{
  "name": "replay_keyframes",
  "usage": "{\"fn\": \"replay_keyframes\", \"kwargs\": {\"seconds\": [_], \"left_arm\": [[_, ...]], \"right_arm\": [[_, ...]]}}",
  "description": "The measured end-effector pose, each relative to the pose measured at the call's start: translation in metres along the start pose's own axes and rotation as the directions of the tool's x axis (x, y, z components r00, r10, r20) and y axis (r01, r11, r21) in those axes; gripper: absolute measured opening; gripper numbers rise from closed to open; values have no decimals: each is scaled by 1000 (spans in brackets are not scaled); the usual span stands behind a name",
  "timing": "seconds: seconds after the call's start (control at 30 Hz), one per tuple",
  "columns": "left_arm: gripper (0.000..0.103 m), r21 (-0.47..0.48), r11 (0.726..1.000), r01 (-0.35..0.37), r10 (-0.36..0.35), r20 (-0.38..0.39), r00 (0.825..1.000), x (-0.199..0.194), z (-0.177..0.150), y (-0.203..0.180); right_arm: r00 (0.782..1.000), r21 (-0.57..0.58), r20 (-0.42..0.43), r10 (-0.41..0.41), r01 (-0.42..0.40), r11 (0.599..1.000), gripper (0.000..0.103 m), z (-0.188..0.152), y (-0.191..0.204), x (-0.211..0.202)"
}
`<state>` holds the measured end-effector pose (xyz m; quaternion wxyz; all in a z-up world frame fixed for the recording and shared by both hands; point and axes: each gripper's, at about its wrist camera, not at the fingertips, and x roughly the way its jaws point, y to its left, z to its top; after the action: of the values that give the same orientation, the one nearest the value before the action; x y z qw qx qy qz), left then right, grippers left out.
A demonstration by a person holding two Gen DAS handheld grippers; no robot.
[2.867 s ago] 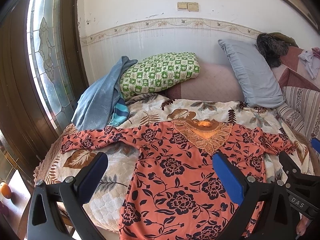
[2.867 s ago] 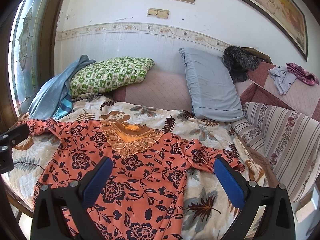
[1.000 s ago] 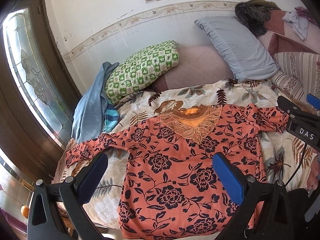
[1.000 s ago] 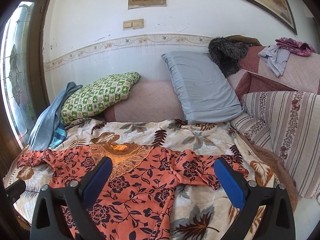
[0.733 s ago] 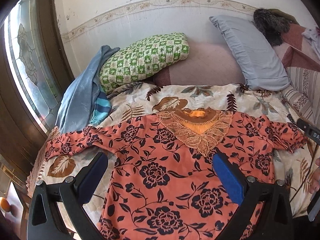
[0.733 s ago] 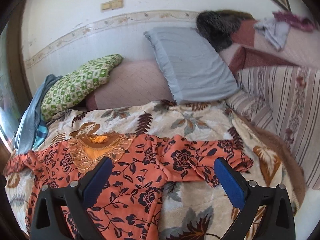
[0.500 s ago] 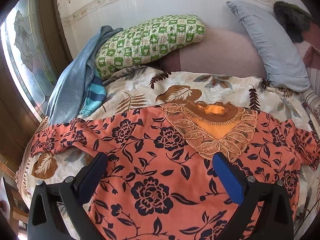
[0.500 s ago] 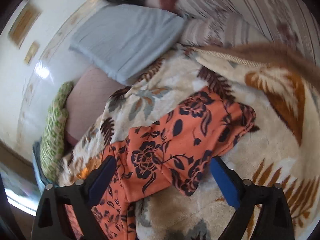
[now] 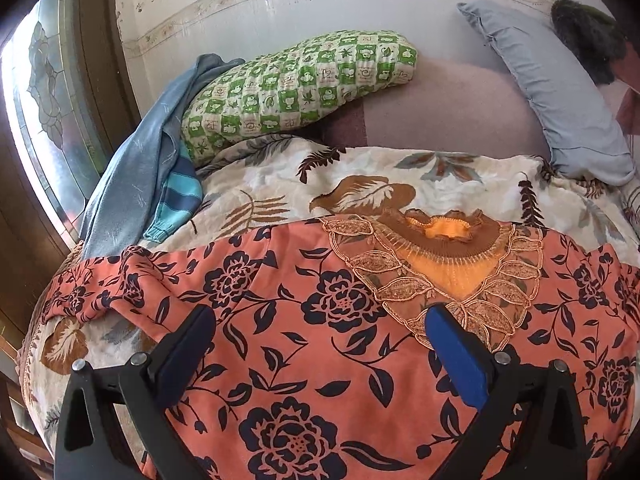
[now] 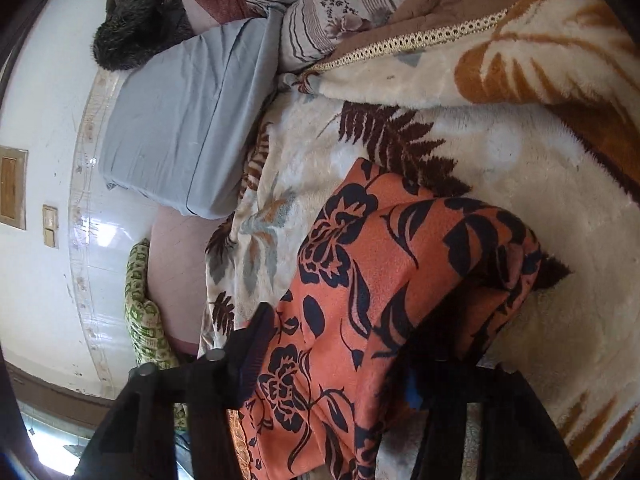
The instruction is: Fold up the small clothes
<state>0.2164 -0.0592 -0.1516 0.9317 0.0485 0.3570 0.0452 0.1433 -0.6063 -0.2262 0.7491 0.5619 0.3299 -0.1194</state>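
An orange blouse (image 9: 320, 320) with dark flowers and a lace collar lies spread flat on a leaf-patterned blanket (image 9: 360, 176). My left gripper (image 9: 316, 332) is open, hovering low over the blouse's chest beside the collar. In the right wrist view the camera is rolled sideways. My right gripper (image 10: 340, 340) is open and straddles the blouse's right sleeve (image 10: 400, 260), with one finger (image 10: 252, 344) on the inner side and the other partly hidden under the sleeve's end.
A green checked pillow (image 9: 296, 88), a grey pillow (image 9: 552, 88) and blue clothes (image 9: 140, 168) lie at the back by the wall. A glass door (image 9: 44, 120) is at the left. A striped cushion (image 10: 320, 4) sits beyond the blanket's right side.
Both grippers have dropped closer to the blouse. The right gripper rolled sideways and moved down over the right sleeve. The left moved in toward the chest.
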Motion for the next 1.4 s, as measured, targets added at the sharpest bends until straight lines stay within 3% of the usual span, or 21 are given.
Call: {"fn": "replay_keyframes", "kwargs": {"seconds": [0.03, 0.07, 0.2, 0.27, 0.43, 0.53, 0.73, 0.83, 0.9, 0.97, 1.0, 1.07, 1.13, 1.2, 1.27, 1.37, 1.4], "left_arm": [[103, -5, 1000, 2, -2, 5, 1000, 0, 1, 2], [103, -11, 1000, 2, -2, 14, 1000, -1, 2, 4], [103, -57, 998, 3, -1, 35, 999, -4, 8, 19], [103, -85, 996, -11, 14, 35, 999, -3, 11, 31], [103, -186, 980, -69, 76, 29, 997, -2, 16, 76], [103, -248, 956, -157, 170, 35, 985, -7, 17, 110], [103, -366, 884, -291, 315, 5, 949, -7, 8, 186], [103, -406, 854, -326, 335, -52, 941, 2, -1, 220], [103, -430, 836, -340, 336, -86, 938, 7, -7, 238], [103, -444, 824, -351, 342, -104, 934, 9, -10, 248], [103, -447, 824, -349, 338, -107, 935, 10, -11, 252], [103, -438, 831, -342, 329, -108, 938, 12, -11, 253], [103, -429, 839, -336, 318, -113, 941, 14, -11, 254], [103, -438, 838, -324, 298, -129, 946, 17, -11, 257], [103, -458, 832, -314, 278, -147, 949, 19, -12, 259], [103, -479, 830, -285, 240, -155, 958, 21, -13, 257], [103, -480, 835, -269, 223, -153, 963, 21, -13, 253]], "right_arm": [[1000, -11, -3, -28, 28, 1000, 12, -3, 2, 2], [999, -23, 5, -36, 36, 999, 9, -5, 5, 2], [992, -152, 93, 86, -71, 986, 5, -22, 45, -23], [981, -212, 85, 173, -152, 965, 5, -40, 72, -34], [946, -326, -61, 317, -319, 890, 5, -102, 161, -21], [915, -362, -174, 364, -403, 840, 5, -156, 219, 2], [857, -378, -382, 345, -486, 788, 5, -292, 296, 74], [858, -404, -432, 280, -461, 790, 5, -358, 309, 111], [866, -392, -454, 211, -407, 825, 6, -388, 304, 140], [873, -387, -474, 119, -327, 862, 10, -412, 295, 167], [865, -392, -498, 61, -287, 874, 12, -422, 289, 182], [812, -398, -581, -58, -222, 890, 26, -440, 277, 213], [760, -356, -644, -85, -200, 913, 69, -449, 261, 228], [756, -312, -654, -33, -229, 922, 71, -446, 252, 222], [753, -348, -656, -42, -253, 903, 75, -440, 252, 207], [721, -371, -692, -39, -309, 876, 75, -429, 254, 176], [719, -378, -694, -30, -329, 865, 75, -424, 254, 164]]}}
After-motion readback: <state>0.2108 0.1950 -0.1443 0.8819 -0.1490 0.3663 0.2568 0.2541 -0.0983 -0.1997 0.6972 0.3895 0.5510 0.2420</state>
